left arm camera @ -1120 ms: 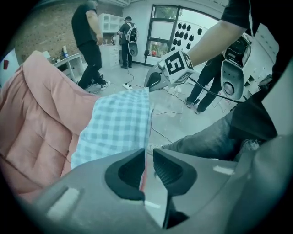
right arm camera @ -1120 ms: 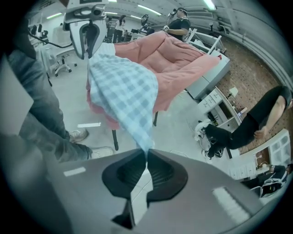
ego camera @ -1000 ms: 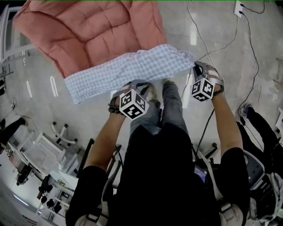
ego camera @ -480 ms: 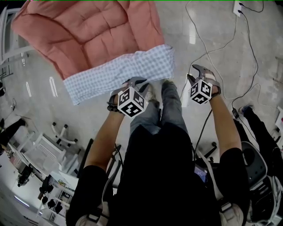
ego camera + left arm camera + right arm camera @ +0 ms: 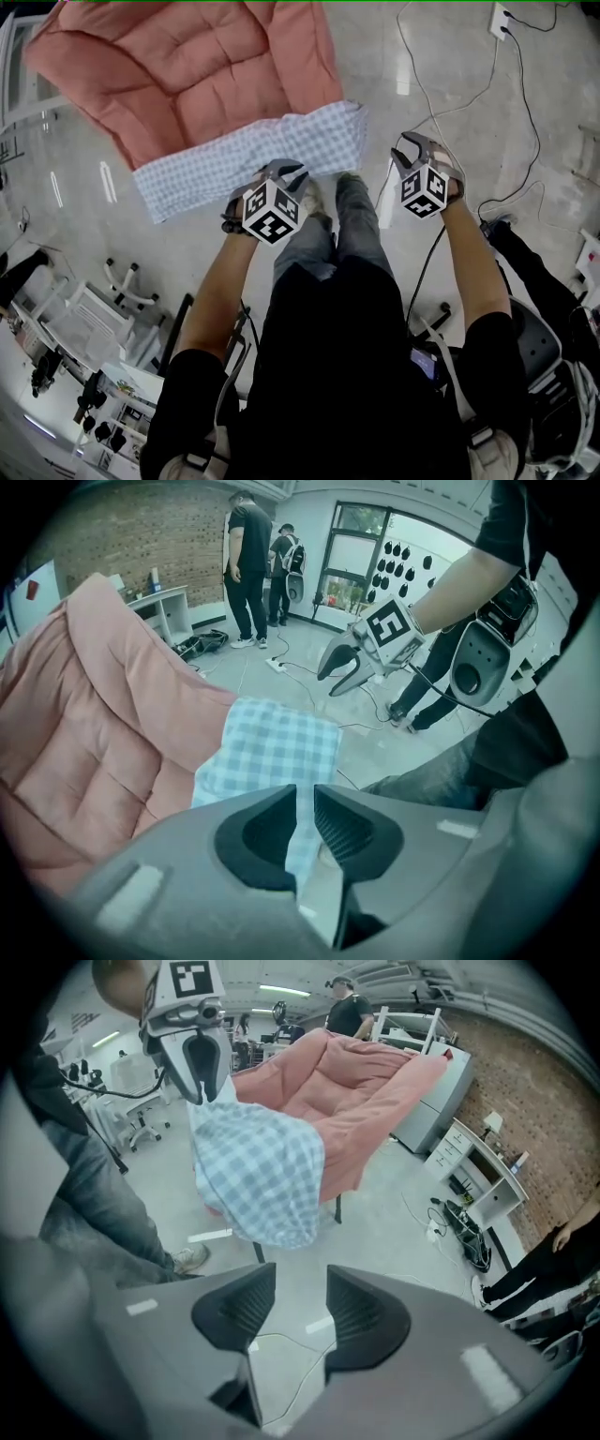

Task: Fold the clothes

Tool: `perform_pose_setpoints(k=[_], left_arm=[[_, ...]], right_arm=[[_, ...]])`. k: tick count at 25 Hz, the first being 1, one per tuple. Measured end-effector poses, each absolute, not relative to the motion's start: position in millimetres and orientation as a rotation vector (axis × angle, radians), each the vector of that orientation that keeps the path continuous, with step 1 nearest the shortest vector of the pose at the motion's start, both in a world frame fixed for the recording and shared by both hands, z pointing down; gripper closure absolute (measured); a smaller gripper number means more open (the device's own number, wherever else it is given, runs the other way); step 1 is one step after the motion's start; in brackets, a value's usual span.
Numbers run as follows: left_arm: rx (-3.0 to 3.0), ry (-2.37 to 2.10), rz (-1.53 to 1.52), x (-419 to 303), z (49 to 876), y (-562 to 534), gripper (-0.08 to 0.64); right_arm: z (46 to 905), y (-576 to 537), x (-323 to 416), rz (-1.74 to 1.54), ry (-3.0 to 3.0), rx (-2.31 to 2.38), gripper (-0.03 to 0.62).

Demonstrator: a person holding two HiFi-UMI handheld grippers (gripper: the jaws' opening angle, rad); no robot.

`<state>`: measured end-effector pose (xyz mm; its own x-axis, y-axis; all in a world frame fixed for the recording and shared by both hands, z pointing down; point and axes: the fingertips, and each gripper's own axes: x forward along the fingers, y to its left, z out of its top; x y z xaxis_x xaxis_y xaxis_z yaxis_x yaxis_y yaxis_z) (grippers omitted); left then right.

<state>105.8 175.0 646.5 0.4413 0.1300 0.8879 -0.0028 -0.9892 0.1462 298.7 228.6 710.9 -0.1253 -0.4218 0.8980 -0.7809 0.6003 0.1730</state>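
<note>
Beside the pink quilt (image 5: 187, 66), my left hand-held gripper (image 5: 284, 172) pinches the checked garment (image 5: 246, 157); my right hand-held gripper (image 5: 411, 147), empty and half apart, has just narrowed.

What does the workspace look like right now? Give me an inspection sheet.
surface: quilted pink cushion, raised off the floor.
job's things: checked cloth draped over the cushion's near edge.
clutter: nothing seen.
grippers: left tongs shut on the cloth; right tongs open, jaws just opened then narrowed a little, nothing between them.
cables: cables loose on the floor, by a socket strip.
surroundings: people standing near a brick wall; white shelves.
</note>
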Motion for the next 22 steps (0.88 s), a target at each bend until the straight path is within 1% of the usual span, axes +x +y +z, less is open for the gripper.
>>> perform_pose_setpoints(k=[7,12,18,22], left_arm=[[2.516,0.005,1.565,100.3,604.7,150.0,0.495],[2.536,-0.017,1.558,119.3,600.8,139.0,0.495],[2.57,0.042,1.569,134.7,615.2,148.2,0.495],[2.6,0.104,1.6,133.2,614.7,163.5,0.495]], right_arm=[[654.1,198.6,283.7,0.504,-1.825,1.057,0.437],[647.1,177.8,280.7,0.546,-1.856,1.109,0.45],[641.2,178.1,281.2,0.848,-1.845,1.393,0.459],[631.4,198.8,267.1,0.923,-1.83,1.512,0.465]])
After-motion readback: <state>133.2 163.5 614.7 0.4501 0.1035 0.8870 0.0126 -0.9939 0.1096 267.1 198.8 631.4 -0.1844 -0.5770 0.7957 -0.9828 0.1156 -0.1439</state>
